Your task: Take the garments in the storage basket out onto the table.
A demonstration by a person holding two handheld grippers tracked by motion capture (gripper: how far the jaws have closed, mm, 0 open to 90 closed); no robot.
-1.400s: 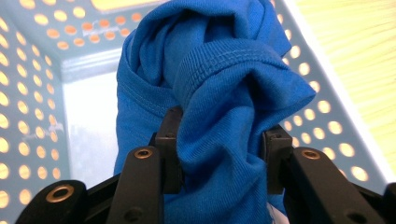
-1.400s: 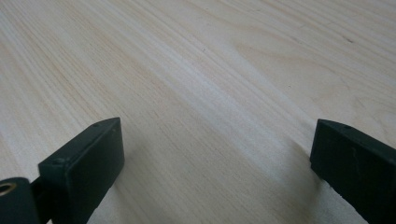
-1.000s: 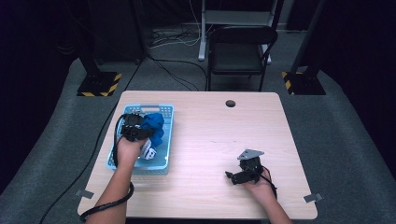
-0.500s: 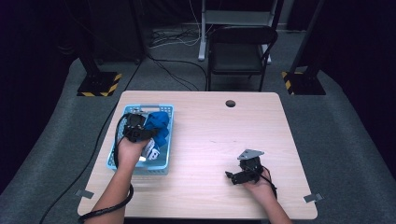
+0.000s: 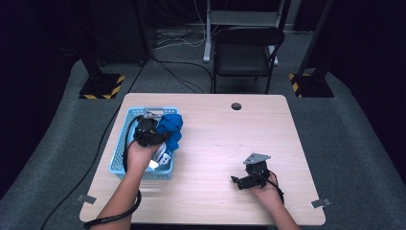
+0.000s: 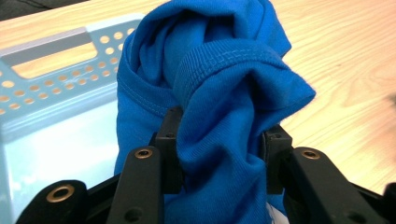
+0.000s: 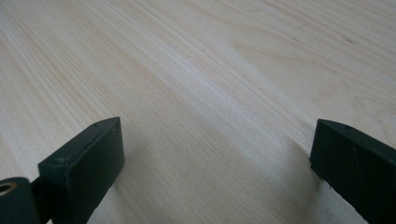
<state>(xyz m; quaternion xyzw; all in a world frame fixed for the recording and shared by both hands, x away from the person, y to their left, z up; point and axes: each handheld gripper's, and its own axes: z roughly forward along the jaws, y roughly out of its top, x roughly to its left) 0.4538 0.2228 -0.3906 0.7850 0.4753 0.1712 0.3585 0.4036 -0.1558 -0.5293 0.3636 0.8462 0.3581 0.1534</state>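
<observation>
A bunched blue cloth (image 5: 170, 127) hangs over the light blue basket (image 5: 122, 143) at the table's left. My left gripper (image 5: 153, 136) is shut on it: in the left gripper view both black jaws press into the folds of the blue cloth (image 6: 219, 116), and the basket's perforated wall (image 6: 51, 84) shows behind. A white item with dark print (image 5: 163, 154) lies in the basket under the cloth. My right gripper (image 5: 239, 182) rests low over the bare wood at the front right, its jaws wide open with nothing between the fingertips (image 7: 84, 158).
A round cable hole (image 5: 236, 106) sits near the table's far edge. A black chair (image 5: 246, 52) stands behind the table, and yellow-black striped stand bases (image 5: 100, 86) flank it on the floor. Tape marks (image 5: 320, 203) are on the front corners.
My left gripper has lifted the blue cloth a little and carried it slightly right, over the basket's right side. The right gripper has stayed put.
</observation>
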